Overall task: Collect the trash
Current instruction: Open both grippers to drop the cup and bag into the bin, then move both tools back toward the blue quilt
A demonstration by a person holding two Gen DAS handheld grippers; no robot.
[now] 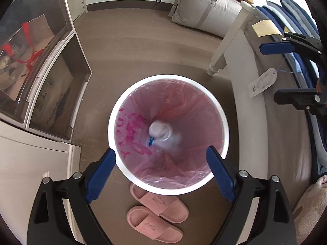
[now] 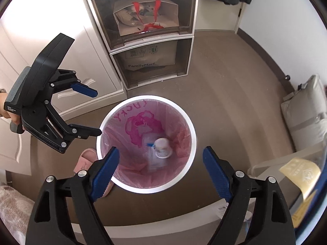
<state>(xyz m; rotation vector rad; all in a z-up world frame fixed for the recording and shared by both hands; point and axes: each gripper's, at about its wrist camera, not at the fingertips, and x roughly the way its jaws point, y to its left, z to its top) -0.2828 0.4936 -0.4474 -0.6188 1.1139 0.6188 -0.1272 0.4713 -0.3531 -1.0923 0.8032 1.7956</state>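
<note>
Trash, item one: a small white plastic cup [image 2: 162, 148] with a flared rim, lying at the bottom of the round white waste bin [image 1: 221, 114] lined with a thin pink plastic bag [image 2: 179, 134]. Item two: a clear plastic bottle [image 2: 152, 157] with a blue cap, lying beside and partly under the cup; in the left wrist view it is blurred.

Handling, as we judge it: both items look empty, so light and easily tipped. The cup wall seems thin and would dent under a hard squeeze; we would take it across its body, below the rim. The bottle is smooth and likely slippery; its neck or mid-body offers the surest hold. The liner is soft film, loose at the rim, and would snag or tear if pinched with an item.

Left gripper [image 1: 161, 165]: jaws spread wide above the bin mouth, nothing between the blue pads [image 1: 101, 176].

Right gripper [image 2: 161, 169]: likewise wide open over the bin, holding nothing.

Nearby, not trash by our reckoning: a pair of pink rubber slippers [image 1: 157, 216] on the brown floor [image 1: 143, 51], just beside the bin.
</note>
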